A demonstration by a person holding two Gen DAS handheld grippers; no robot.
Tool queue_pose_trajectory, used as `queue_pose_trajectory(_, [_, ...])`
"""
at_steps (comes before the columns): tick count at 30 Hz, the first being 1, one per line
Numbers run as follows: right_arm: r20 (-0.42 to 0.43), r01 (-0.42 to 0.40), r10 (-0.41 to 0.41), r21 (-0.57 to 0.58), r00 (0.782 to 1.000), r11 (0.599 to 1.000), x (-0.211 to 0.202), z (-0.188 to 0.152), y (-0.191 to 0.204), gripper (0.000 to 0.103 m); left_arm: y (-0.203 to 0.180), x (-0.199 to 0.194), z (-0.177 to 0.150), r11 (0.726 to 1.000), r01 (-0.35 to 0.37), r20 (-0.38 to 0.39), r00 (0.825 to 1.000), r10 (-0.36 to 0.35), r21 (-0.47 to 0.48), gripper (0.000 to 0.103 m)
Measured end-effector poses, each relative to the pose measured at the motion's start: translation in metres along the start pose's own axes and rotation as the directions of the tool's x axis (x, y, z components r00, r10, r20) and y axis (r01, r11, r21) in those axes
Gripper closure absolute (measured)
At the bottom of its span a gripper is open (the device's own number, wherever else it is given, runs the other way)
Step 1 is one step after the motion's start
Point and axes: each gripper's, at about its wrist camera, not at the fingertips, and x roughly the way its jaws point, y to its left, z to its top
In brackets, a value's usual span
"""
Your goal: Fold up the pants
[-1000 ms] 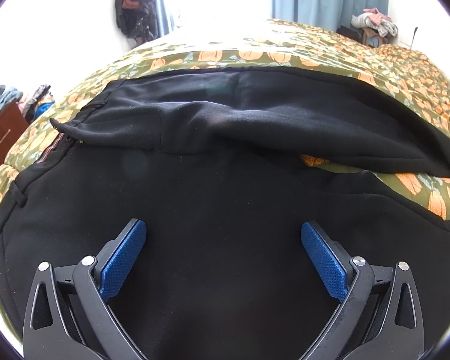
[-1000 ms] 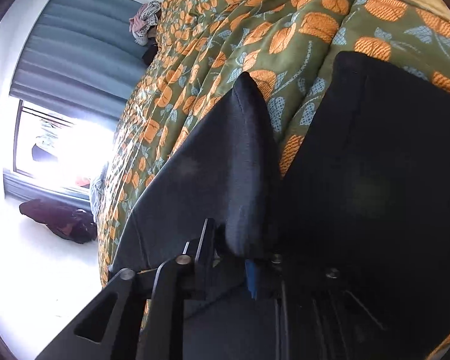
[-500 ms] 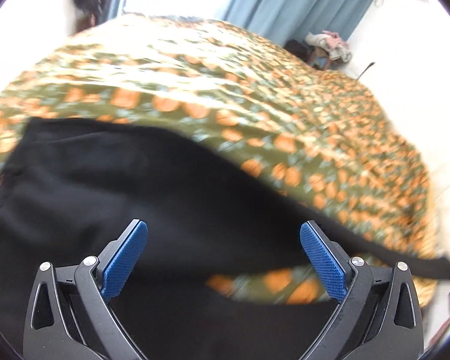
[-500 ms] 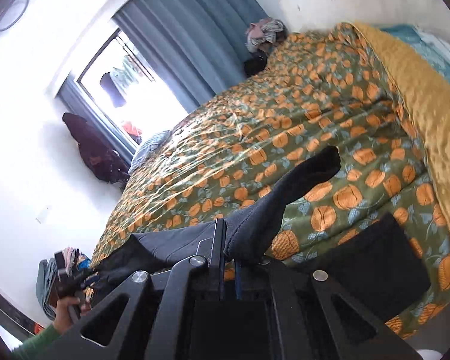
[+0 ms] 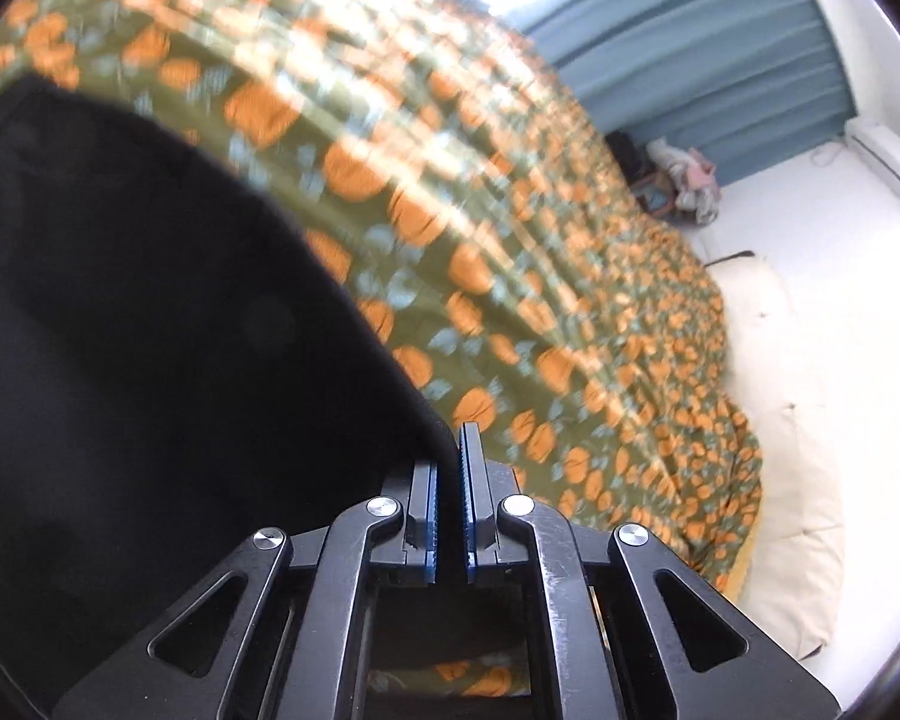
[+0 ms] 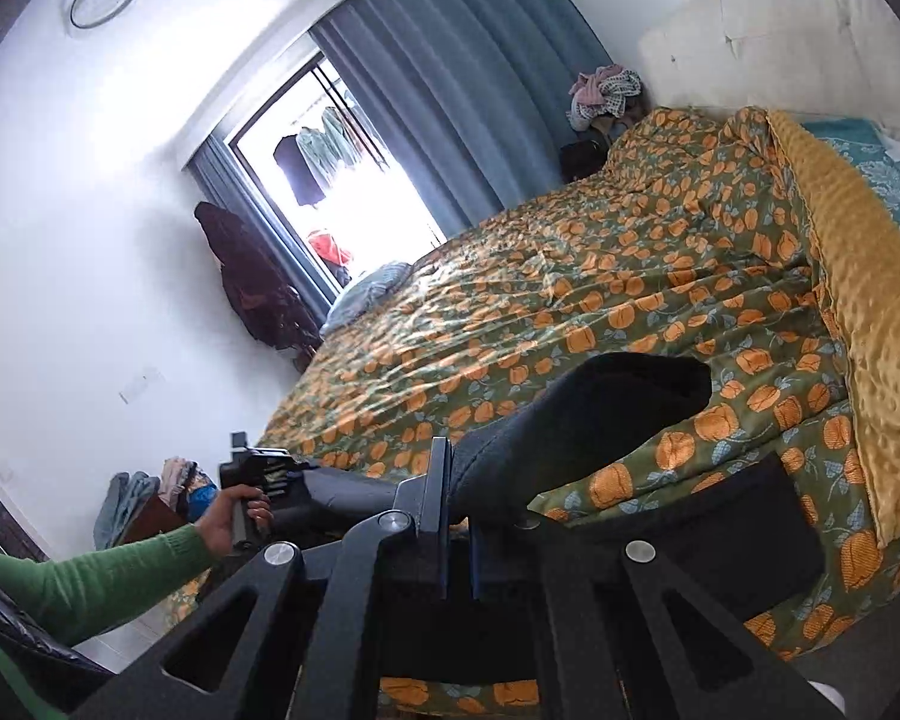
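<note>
Lifting black pants (image 6: 576, 414) off the bedspread (image 6: 660, 276): left gripper (image 5: 448, 492) just clamped fabric, right gripper (image 6: 459, 516) clamped on it too (folding barely begun).

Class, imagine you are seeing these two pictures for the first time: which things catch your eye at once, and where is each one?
First comes the orange-and-green bedspread, which covers the bed across both views. Next are the black pants, dark against it and lifted off the bed, with the left gripper and the right gripper each shut on the cloth. Third is the bright window beside the blue curtain, at the far side of the room.
</note>
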Motion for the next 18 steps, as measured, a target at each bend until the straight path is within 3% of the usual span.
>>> queue_pose_trajectory(2, [-0.027,0.013,-0.013,0.022,1.000,1.000,0.019,0.005,-0.019,0.098,-0.023,-0.045,0.003,0.997,0.020,0.098,0.995,-0.028,0.075,0.099])
queue_pose_trajectory(4, [-0.021,0.019,-0.018,0.021,1.000,1.000,0.034,0.017,-0.030,0.098,-0.045,-0.106,-0.006,0.985,0.010,0.211,0.976,-0.047,0.174,0.098])
queue_pose_trajectory(6, [0.005,-0.016,0.015,0.044,1.000,0.999,0.042,0.035,-0.034,0.098,-0.051,-0.160,-0.031,0.970,-0.026,0.288,0.956,-0.046,0.240,0.098])
queue_pose_trajectory(8, [0.017,-0.041,0.040,0.070,0.999,0.997,0.046,0.048,-0.037,0.098,-0.042,-0.188,-0.071,0.962,-0.073,0.305,0.952,-0.012,0.264,0.097])
queue_pose_trajectory(11, [-0.048,-0.009,0.014,0.112,0.999,0.994,0.054,0.042,-0.058,0.098,-0.005,-0.176,-0.149,0.959,-0.142,0.216,0.972,0.088,0.247,0.097])
queue_pose_trajectory(13, [-0.145,0.082,-0.058,0.166,0.988,0.983,0.063,0.018,-0.089,0.098,0.022,-0.144,-0.186,0.955,-0.176,0.113,0.982,0.152,0.238,0.097])
queue_pose_trajectory(15, [-0.254,0.203,-0.156,0.168,0.955,0.965,0.073,-0.012,-0.119,0.098,0.042,-0.119,-0.211,0.960,-0.186,0.031,0.983,0.183,0.209,0.097])
queue_pose_trajectory(18, [-0.397,0.334,-0.262,0.124,0.879,0.934,0.089,-0.046,-0.154,0.098,0.041,-0.115,-0.218,0.965,-0.176,0.010,0.984,0.177,0.193,0.097])
